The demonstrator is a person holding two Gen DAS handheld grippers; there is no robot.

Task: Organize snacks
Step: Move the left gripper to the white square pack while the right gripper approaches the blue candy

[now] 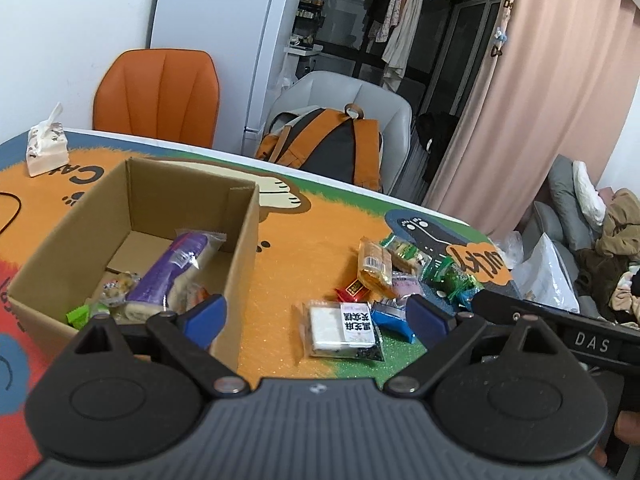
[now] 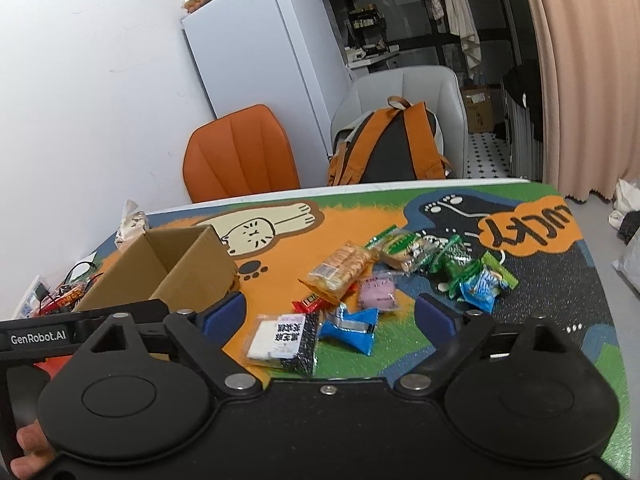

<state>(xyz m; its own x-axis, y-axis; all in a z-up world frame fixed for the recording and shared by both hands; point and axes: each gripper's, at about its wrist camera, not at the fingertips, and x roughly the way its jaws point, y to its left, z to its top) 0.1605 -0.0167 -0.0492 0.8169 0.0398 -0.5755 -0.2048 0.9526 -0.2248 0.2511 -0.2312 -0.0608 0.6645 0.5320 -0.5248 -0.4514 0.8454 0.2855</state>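
At the left of the desk (image 1: 288,240) stands the open cardboard box (image 1: 236,248), already holding a long purple-wrapped roll (image 1: 168,268), a small round wrapped snack and a green-wrapped piece at its near wall. The left tongs (image 1: 316,320) hang spread and empty, one blue pad over the box's near right corner, the other above the loose pile. To the right of the box, toward the desk's right edge, lie the snacks not yet sorted: nearest, the clear pack with the white block and black label (image 2: 282,340), just beside it the blue packet (image 2: 352,330), behind those a small red packet, the pink one (image 2: 378,292) and the orange biscuit pack (image 2: 340,270), then the green-wrapped sweets (image 2: 456,258) farthest right. The right tongs (image 2: 330,316) are likewise spread and hold nothing, poised above the clear pack and the blue packet. A sound next pick is probably the clear pack: it lies flat and apart from the heap, so the pads should come down on its two long sides and close gently, as the film looks slippery and the block may crumble. The box's far floor is hidden by its walls in the right view, the red packet is half buried, most print is too small to read, and the items beyond the box at the desk's left edge are indistinct.
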